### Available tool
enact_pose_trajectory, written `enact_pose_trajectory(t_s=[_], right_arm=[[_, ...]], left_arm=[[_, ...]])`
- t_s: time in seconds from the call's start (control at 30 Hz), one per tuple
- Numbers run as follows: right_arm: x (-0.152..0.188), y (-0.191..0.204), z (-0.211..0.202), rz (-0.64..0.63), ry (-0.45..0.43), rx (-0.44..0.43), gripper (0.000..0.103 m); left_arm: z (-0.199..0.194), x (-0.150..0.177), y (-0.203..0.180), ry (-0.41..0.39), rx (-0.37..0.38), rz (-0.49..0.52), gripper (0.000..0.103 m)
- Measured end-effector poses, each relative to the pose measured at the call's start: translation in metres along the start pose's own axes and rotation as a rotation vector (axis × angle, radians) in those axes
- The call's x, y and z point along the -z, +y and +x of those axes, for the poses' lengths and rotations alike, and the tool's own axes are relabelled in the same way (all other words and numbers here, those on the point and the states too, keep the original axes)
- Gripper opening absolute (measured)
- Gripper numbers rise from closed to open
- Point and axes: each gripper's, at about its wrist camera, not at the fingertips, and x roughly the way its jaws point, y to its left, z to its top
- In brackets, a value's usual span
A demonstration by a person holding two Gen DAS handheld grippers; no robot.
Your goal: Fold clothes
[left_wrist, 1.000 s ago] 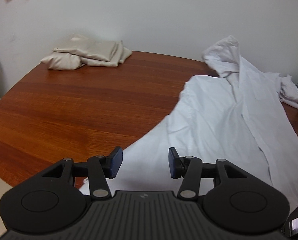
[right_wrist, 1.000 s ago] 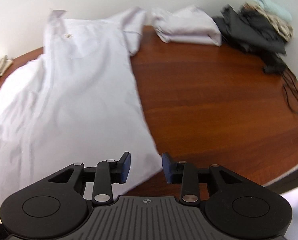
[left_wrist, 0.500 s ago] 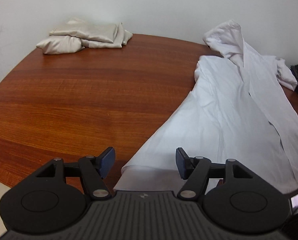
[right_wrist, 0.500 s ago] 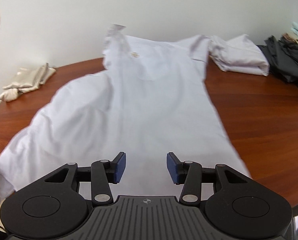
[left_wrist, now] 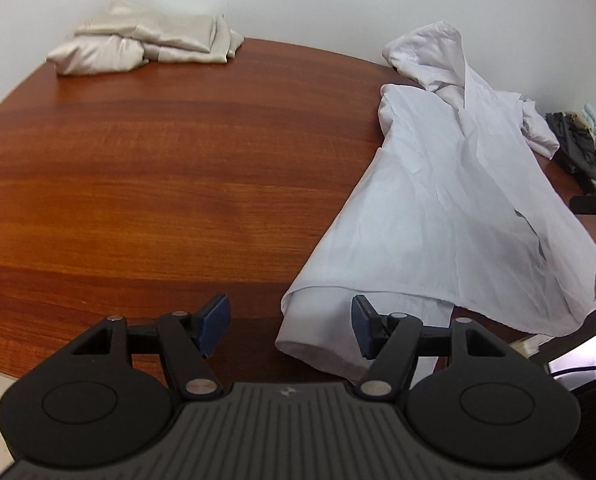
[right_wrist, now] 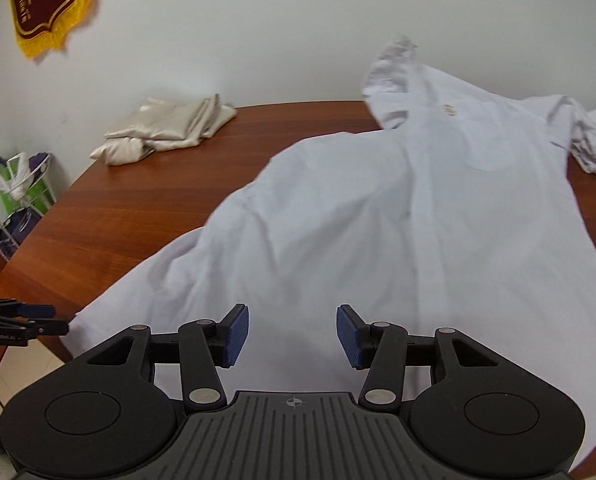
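Observation:
A white shirt point(left_wrist: 437, 208) lies spread front-up on the brown wooden table point(left_wrist: 138, 160), collar toward the wall. In the left wrist view my left gripper point(left_wrist: 289, 322) hangs over the shirt's near left corner. Its jaws are closing, the folded edge of cloth lies between and below the pads, and nothing is pinched. My right gripper point(right_wrist: 292, 334) stands open just above the shirt point(right_wrist: 357, 220) near its lower hem, with only flat cloth under it. The left gripper point(right_wrist: 18, 316) also shows at the left edge of the right wrist view.
Folded beige clothes point(left_wrist: 146, 44) sit at the table's far left by the wall. A dark pile of clothes point(left_wrist: 573, 140) lies at the far right. A wire rack with bags point(right_wrist: 18, 192) stands off the table's left side. Bare wood point(right_wrist: 138, 196) lies left of the shirt.
Both grippers have opened wider. The right one swung left from the shirt's right edge to over its middle. The left one dropped toward the shirt's near left corner.

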Motion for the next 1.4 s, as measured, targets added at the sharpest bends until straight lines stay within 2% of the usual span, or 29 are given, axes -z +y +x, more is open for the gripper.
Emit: enact_pose_trajectory(t_s=[0.23, 0.27, 0.37, 0.4, 0.5, 0.63, 0.83, 1.03, 1.2, 1.4], right_arm=[[-0.005, 0.020, 0.005, -0.030, -0.001, -0.012, 0.052], [-0.006, 0.021, 0.005, -0.032, -0.002, -0.009, 0.052], [-0.007, 0.021, 0.003, -0.029, -0.009, 0.004, 0.052], [-0.006, 0.020, 0.001, -0.026, -0.012, 0.010, 0.052], [-0.005, 0.017, -0.006, -0.011, -0.019, 0.032, 0.052], [-0.003, 0.009, -0.020, 0.017, -0.028, 0.065, 0.052], [0.004, -0.010, -0.043, 0.055, -0.046, 0.108, 0.053], [0.017, -0.042, -0.070, 0.104, -0.059, 0.155, 0.053], [0.032, -0.069, -0.094, 0.156, -0.066, 0.204, 0.053], [0.051, -0.084, -0.109, 0.206, -0.059, 0.240, 0.053]], left_arm=[[0.025, -0.008, -0.003, 0.043, 0.089, 0.021, 0.056], [0.028, -0.009, -0.005, 0.048, 0.094, 0.026, 0.049], [0.033, -0.012, -0.013, 0.042, 0.096, 0.047, 0.014], [0.031, -0.014, -0.017, 0.019, 0.098, 0.056, 0.011], [0.019, -0.027, -0.031, -0.057, 0.144, 0.063, 0.009], [0.007, -0.049, -0.063, -0.123, 0.261, 0.099, 0.009], [0.012, -0.077, -0.139, -0.159, 0.445, 0.197, 0.009], [0.041, -0.086, -0.224, -0.141, 0.556, 0.297, 0.009], [0.081, -0.083, -0.284, -0.087, 0.592, 0.377, 0.009], [0.122, -0.069, -0.321, -0.007, 0.605, 0.441, 0.013]])
